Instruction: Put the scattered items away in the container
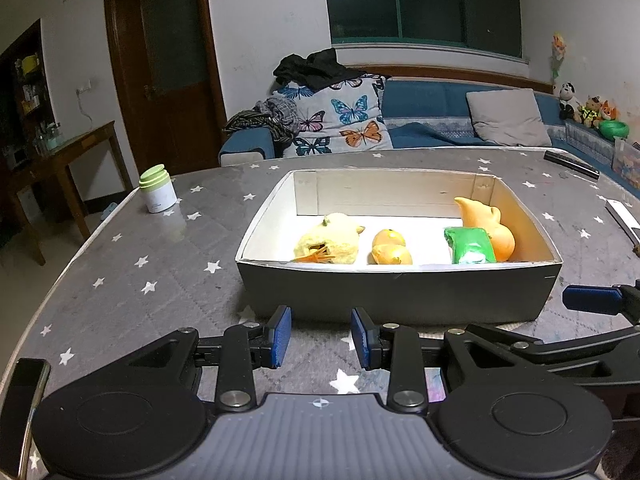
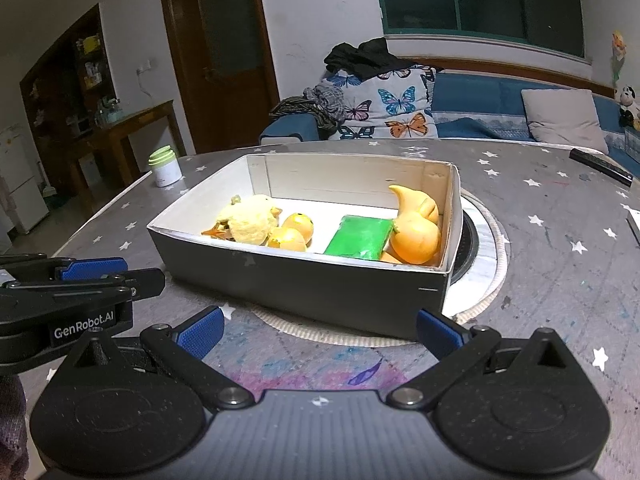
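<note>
A grey box with a white inside (image 1: 396, 292) (image 2: 304, 280) stands on the star-patterned table. In it lie a yellow plush chick (image 1: 330, 240) (image 2: 250, 222), two small orange toys (image 1: 390, 248) (image 2: 294, 232), a green packet (image 1: 470, 244) (image 2: 360, 237) and an orange gourd-shaped toy (image 1: 490, 222) (image 2: 416, 226). My left gripper (image 1: 321, 338) is in front of the box, jaws partly open and empty. My right gripper (image 2: 318, 334) is wide open and empty in front of the box's near right corner. Each gripper shows at the edge of the other's view.
A white jar with a green lid (image 1: 157, 189) (image 2: 165, 168) stands on the table's far left. A black remote (image 1: 571, 164) (image 2: 600, 166) lies far right. A phone (image 1: 22, 404) lies at the near left edge. A round mat (image 2: 486, 236) lies under the box.
</note>
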### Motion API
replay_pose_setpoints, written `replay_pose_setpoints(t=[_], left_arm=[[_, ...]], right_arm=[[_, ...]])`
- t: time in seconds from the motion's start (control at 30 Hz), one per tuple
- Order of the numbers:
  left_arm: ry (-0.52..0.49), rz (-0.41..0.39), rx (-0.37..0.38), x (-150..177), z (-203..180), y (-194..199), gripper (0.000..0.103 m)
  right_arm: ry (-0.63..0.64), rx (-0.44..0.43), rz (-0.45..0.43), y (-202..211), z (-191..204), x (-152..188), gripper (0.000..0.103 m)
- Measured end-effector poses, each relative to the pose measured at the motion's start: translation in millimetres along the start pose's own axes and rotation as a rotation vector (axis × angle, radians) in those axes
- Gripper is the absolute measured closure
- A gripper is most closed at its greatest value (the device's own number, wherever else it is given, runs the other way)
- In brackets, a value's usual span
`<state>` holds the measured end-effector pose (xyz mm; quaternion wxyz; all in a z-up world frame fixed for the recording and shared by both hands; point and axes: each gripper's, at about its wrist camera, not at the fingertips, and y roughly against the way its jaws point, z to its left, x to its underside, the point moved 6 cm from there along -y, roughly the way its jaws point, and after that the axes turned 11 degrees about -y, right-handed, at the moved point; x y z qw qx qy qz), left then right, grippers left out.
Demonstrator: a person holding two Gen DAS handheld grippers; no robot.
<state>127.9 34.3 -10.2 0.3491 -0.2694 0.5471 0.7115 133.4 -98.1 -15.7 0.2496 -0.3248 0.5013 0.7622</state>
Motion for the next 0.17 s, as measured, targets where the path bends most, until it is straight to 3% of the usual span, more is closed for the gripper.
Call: replay_pose_setpoints(t=[0.17], left_arm=[[-0.006,0.012,0.014,-3.2,-1.6,-7.7,0.068]], right_arm=[[-0.006,0.005,0.005,-5.2,-3.9,-3.0,0.000]])
